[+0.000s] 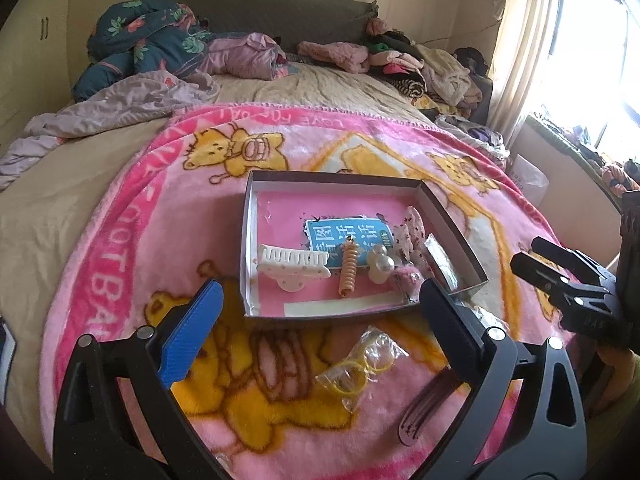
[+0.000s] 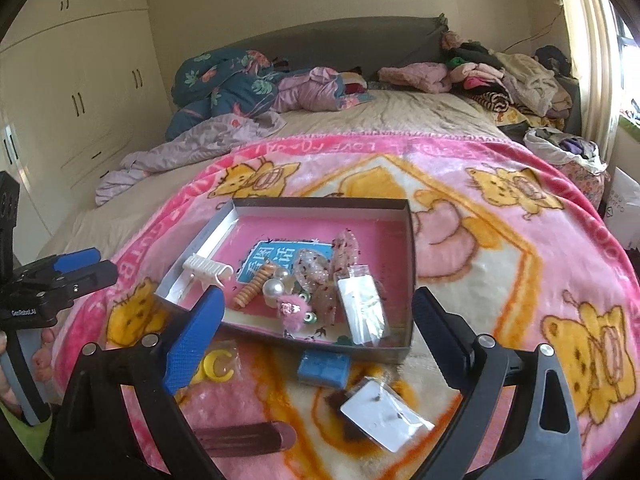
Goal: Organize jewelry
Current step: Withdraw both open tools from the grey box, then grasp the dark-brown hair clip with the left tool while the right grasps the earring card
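An open shallow box (image 1: pixel 250 240) with a pink floor lies on the pink bear blanket. In it are a white claw clip (image 1: pixel 294 266), an orange spiral tie (image 1: pixel 348 270), pearl pieces (image 1: pixel 378 264), a pink fluffy piece (image 1: pixel 408 278) and a blue booklet (image 1: pixel 344 236). My left gripper (image 1: pixel 320 320) hovers open over the box's near edge, with nothing between its fingers. My right gripper (image 2: pixel 318 336) is also open and empty above the box (image 2: pixel 412 248). On the blanket in front lie a bag of yellow rings (image 1: pixel 360 364), a brown hair clip (image 2: pixel 244 438), a blue block (image 2: pixel 324 368) and a bagged card (image 2: pixel 384 408).
The blanket (image 2: pixel 500 240) covers the near part of a bed. Crumpled quilts (image 1: pixel 152 44) and piled clothes (image 1: pixel 420 64) lie near the headboard. Cupboards (image 2: pixel 80 80) stand to the left, a bright window (image 1: pixel 592 40) with a curtain to the right.
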A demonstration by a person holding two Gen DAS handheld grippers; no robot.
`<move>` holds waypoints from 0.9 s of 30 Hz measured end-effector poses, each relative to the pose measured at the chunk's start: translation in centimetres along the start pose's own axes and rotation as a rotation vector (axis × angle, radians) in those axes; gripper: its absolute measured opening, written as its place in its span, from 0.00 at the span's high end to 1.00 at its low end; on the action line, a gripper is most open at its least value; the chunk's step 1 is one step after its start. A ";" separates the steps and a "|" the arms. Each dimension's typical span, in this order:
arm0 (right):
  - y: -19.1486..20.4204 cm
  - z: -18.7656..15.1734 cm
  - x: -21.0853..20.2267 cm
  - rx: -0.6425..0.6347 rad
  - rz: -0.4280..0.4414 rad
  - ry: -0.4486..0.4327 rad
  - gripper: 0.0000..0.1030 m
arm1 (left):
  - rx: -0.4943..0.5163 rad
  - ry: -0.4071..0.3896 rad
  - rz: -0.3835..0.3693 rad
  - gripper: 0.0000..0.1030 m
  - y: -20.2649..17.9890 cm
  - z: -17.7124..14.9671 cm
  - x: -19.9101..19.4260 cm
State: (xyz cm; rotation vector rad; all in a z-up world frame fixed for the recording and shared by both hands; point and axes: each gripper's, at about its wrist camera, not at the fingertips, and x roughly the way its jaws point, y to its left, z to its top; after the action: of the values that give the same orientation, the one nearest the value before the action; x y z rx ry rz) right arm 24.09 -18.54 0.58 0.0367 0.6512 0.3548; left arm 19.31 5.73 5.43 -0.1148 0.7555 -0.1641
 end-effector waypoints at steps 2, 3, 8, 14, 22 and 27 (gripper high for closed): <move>-0.1 -0.2 -0.6 0.000 -0.007 -0.006 0.11 | 0.004 -0.005 0.003 0.12 -0.1 -0.3 -0.4; -0.1 -0.3 -0.9 0.000 -0.011 -0.008 0.11 | 0.004 -0.007 0.002 0.12 -0.2 -0.4 -0.6; 0.1 -0.9 -2.1 -0.006 -0.019 -0.012 0.11 | 0.010 -0.018 -0.002 0.12 -0.6 -1.0 -1.6; 0.5 -1.6 -3.3 -0.017 -0.015 -0.013 0.11 | 0.018 -0.022 -0.011 0.12 -1.3 -2.0 -2.4; 1.0 -2.7 -4.4 -0.047 -0.016 0.000 0.11 | 0.013 -0.014 -0.024 0.12 -2.1 -3.5 -2.9; 0.7 -3.6 -4.8 -0.047 -0.018 0.009 0.11 | 0.020 -0.009 -0.029 0.12 -2.8 -4.2 -3.1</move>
State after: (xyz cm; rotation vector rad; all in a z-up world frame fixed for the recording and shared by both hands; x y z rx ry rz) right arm 18.13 -19.73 0.60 -0.0154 0.6514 0.3533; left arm 13.91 3.38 4.92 -0.1077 0.7429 -0.1986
